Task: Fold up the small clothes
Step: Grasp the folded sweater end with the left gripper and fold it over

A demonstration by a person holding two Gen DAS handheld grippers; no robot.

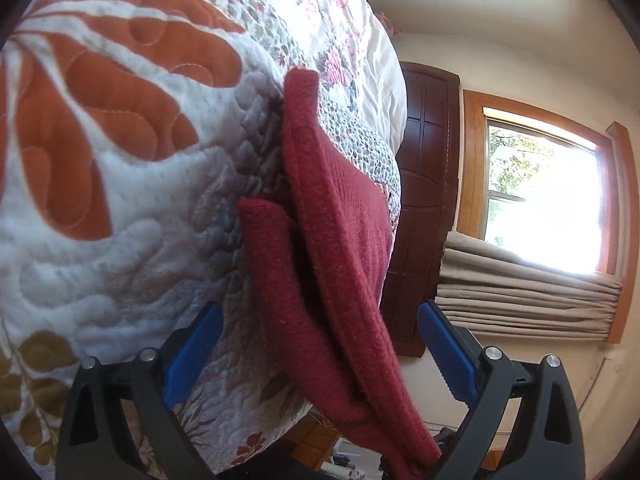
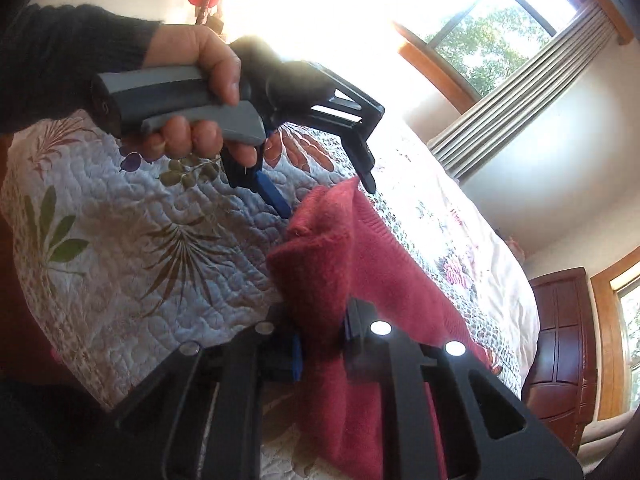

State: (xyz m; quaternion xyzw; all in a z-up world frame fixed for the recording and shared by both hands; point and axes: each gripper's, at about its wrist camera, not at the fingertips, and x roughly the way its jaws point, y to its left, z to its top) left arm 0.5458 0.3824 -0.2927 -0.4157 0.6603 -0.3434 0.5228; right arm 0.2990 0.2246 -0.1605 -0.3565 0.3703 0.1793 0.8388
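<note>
- The quilted bedspread (image 1: 100, 200) fills the left of the left wrist view: white padding with orange leaf shapes, soft and puckered, giving way to a small floral print farther off.
- The red knit garment (image 1: 340, 216) lies on that bedspread, already doubled so two thick fuzzy edges run side by side, its near end drooping off the bed's edge.
- It looks light, limp and slightly grippy; a judgement only, but it should sag wherever unsupported, so a hold on the doubled edge or a corner seems better than on the middle.
- The left gripper (image 1: 320, 360) stands with its blue pads wide apart, the garment's near end running between them without being pinched.
- In the right wrist view a hand (image 2: 196, 92) holds that gripper's grey handle above the garment's far tip.
- The right gripper (image 2: 322, 344) is clamped on a raised fold of the garment, the cloth bunched up between its jaws.
- To the right, the room: a dark wooden cabinet (image 1: 428, 200), then a wood-framed window (image 1: 548, 196) in bright daylight with a beige blind (image 1: 520, 300) gathered beneath it.
</note>
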